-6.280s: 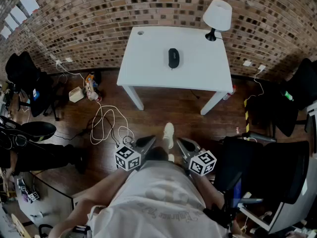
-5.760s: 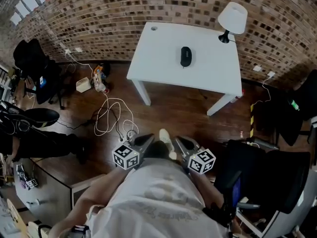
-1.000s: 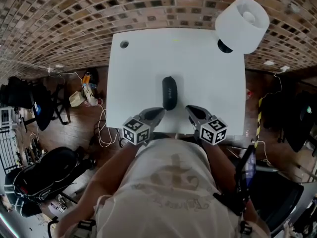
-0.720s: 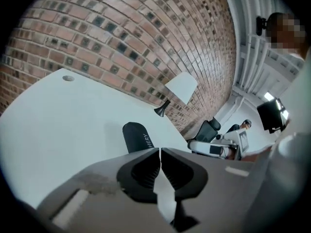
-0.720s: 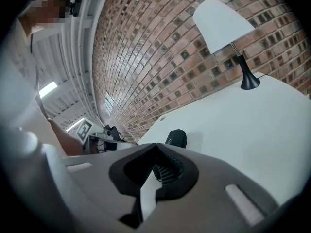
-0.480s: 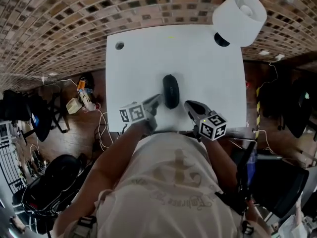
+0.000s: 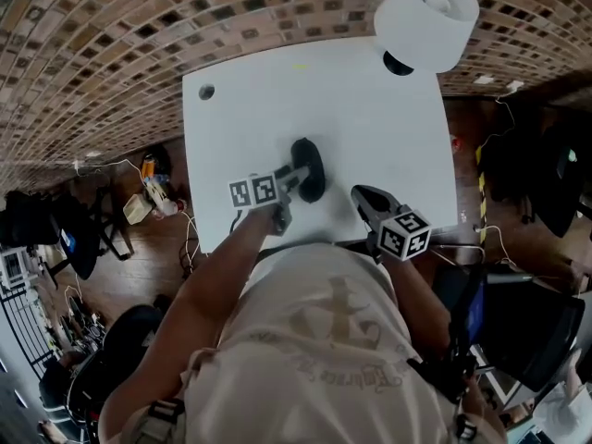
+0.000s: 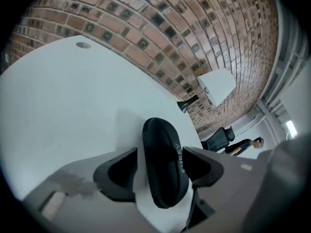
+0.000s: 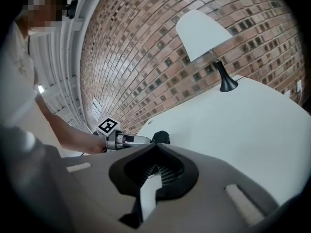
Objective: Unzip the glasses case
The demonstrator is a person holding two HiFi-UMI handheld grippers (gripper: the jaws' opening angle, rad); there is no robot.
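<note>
The black oval glasses case lies on the white table, near its front middle. My left gripper reaches down over the case's near end. In the left gripper view the case lies lengthwise between the jaws of the left gripper. Those jaws have just been opening, and a strip of white table shows between the case and the left pad. My right gripper hovers to the right of the case, shut and empty. The right gripper view shows its tips meeting, with the case and the left gripper beyond.
A white lamp stands at the table's far right corner. A cable hole sits at the far left corner. A brick wall runs behind the table. Cables and clutter lie on the wooden floor to the left, and dark chairs stand to the right.
My left gripper has moved forward and down from the table's front edge to the case, rolled, and opened around it. The right gripper has hardly moved.
</note>
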